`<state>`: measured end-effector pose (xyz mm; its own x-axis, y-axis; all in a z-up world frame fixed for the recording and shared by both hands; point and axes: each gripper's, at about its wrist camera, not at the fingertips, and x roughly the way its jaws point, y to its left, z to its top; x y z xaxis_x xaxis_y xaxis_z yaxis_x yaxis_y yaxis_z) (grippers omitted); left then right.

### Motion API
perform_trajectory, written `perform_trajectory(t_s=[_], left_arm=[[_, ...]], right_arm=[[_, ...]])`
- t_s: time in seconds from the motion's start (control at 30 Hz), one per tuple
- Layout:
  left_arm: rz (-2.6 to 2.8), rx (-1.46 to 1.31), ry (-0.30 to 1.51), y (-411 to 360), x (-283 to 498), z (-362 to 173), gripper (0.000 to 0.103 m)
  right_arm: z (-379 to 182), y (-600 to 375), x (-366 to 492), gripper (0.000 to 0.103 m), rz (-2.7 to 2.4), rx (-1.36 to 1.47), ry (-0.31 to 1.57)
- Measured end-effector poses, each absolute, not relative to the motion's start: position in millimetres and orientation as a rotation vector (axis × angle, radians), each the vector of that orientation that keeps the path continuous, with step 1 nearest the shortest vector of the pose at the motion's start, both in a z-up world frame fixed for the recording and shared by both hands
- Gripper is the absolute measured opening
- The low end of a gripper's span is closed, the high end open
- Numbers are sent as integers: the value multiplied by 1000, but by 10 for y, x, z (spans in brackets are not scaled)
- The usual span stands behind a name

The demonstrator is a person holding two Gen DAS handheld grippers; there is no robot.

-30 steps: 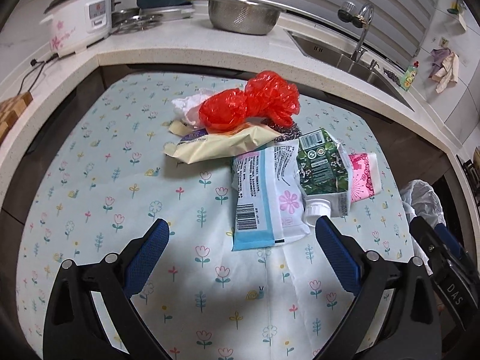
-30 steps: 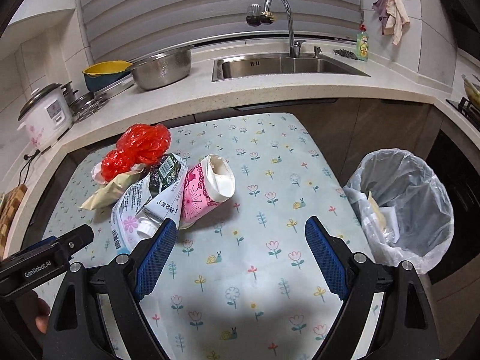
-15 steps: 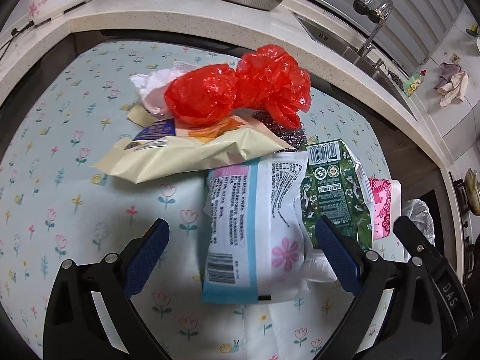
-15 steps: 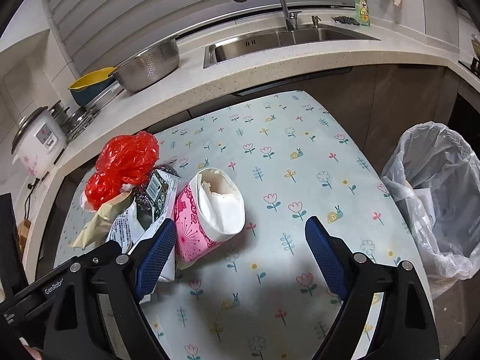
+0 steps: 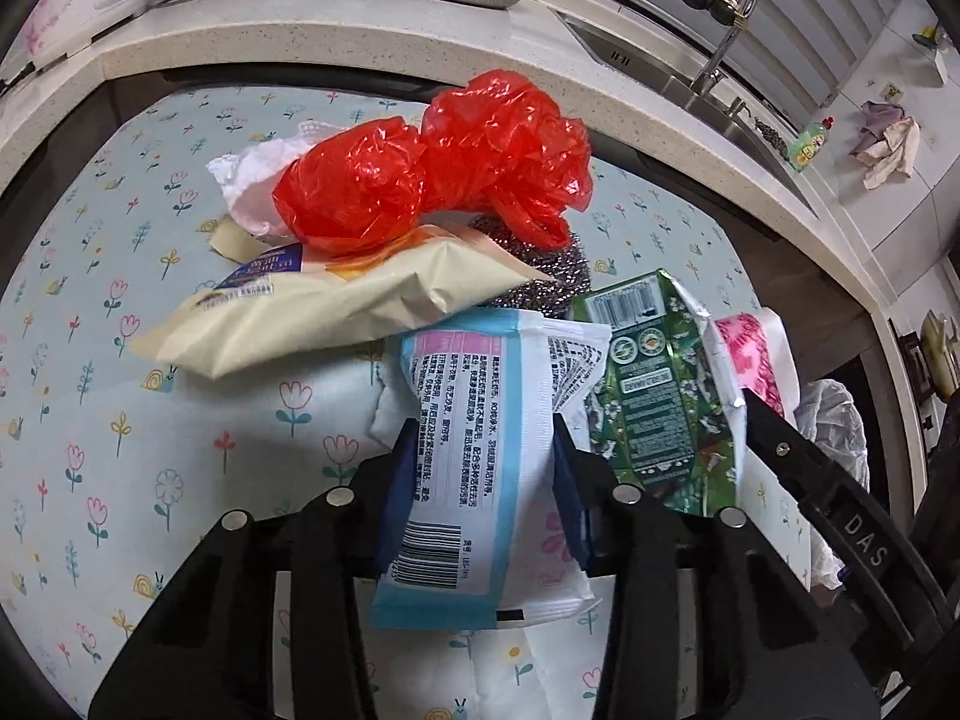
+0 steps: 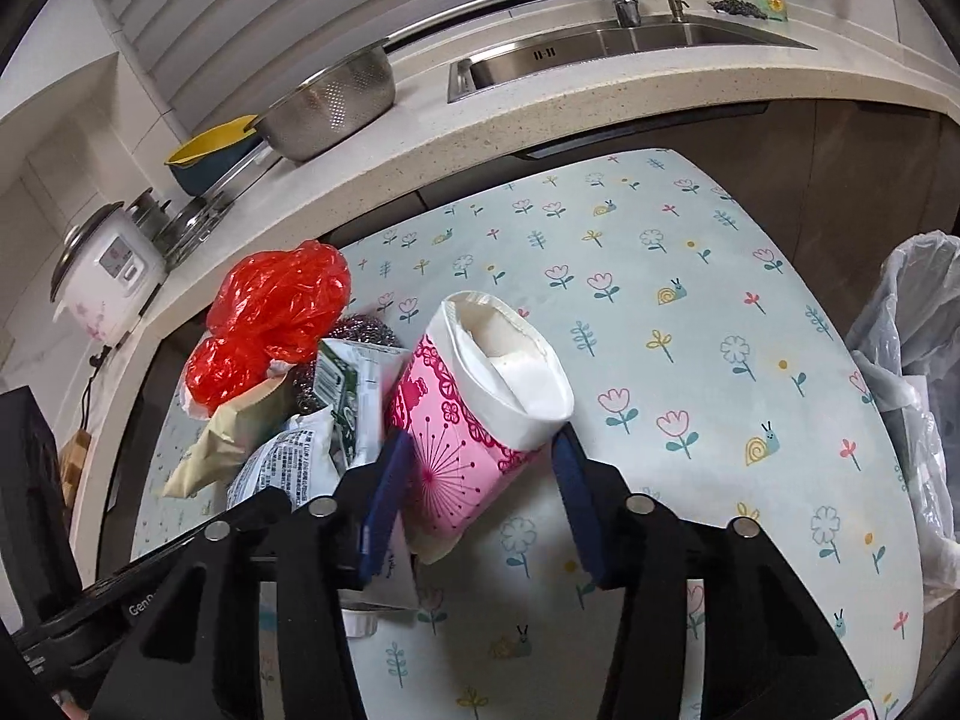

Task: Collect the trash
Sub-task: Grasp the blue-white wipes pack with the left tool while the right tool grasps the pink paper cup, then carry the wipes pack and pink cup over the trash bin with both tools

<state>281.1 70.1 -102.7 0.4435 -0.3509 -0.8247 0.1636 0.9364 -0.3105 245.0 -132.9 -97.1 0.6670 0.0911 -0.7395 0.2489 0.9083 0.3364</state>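
A trash pile lies on the flowered tablecloth [image 5: 120,420]: a red plastic bag [image 5: 444,162], a cream wrapper [image 5: 324,312], a steel scourer [image 5: 540,276], a green pouch [image 5: 654,408] and a blue-and-white wipes pack [image 5: 480,450]. My left gripper [image 5: 483,480] is shut on the wipes pack, both pads pressing its sides. In the right wrist view a pink-and-white paper cup [image 6: 480,414] lies on its side. My right gripper [image 6: 480,474] has narrowed around the cup, pads at its sides. The red bag [image 6: 276,312] also shows there.
A bin lined with a clear bag [image 6: 912,372] stands off the table's right edge. The counter behind holds a steel colander [image 6: 330,108], a rice cooker [image 6: 108,276] and a sink [image 6: 630,42]. Bare tablecloth [image 6: 690,360] lies right of the cup.
Both grippers moved forward into the pile and closed from wide open. The left one took hold of the wipes pack; the right one closed in around the pink cup.
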Motion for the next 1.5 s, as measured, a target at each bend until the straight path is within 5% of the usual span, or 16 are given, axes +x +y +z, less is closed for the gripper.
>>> perform_trajectory(t_s=[0.07, 0.47, 0.53, 0.57, 0.73, 0.83, 0.9, 1.27, 1.5], left_arm=[[-315, -182, 1049, 692, 2780, -967, 38], [-284, -48, 932, 516, 2357, -531, 37], [-287, -31, 921, 486, 2268, -484, 36], [-292, -22, 916, 460, 2228, -463, 36], [-315, 5, 913, 355, 2055, -401, 36], [-321, 10, 918, 329, 1969, -395, 36], [-322, 10, 933, 305, 1919, -414, 36], [-335, 32, 970, 183, 1799, -523, 36], [-333, 33, 993, 162, 1816, -608, 36]], right_arm=[[-897, -1312, 2407, 26, -90, 413, 830], [-557, -1345, 1901, 23, -191, 257, 794], [-507, -1366, 1793, 14, -208, 239, 786], [-492, -1385, 1757, 0, -213, 234, 791], [-504, -1516, 1602, 1, -227, 260, 828], [-543, -1566, 1481, 17, -226, 285, 837], [-601, -1589, 1439, 51, -235, 289, 850], [-967, -1588, 1371, 66, -213, 381, 914], [-1172, -1684, 1407, 67, -184, 496, 944]])
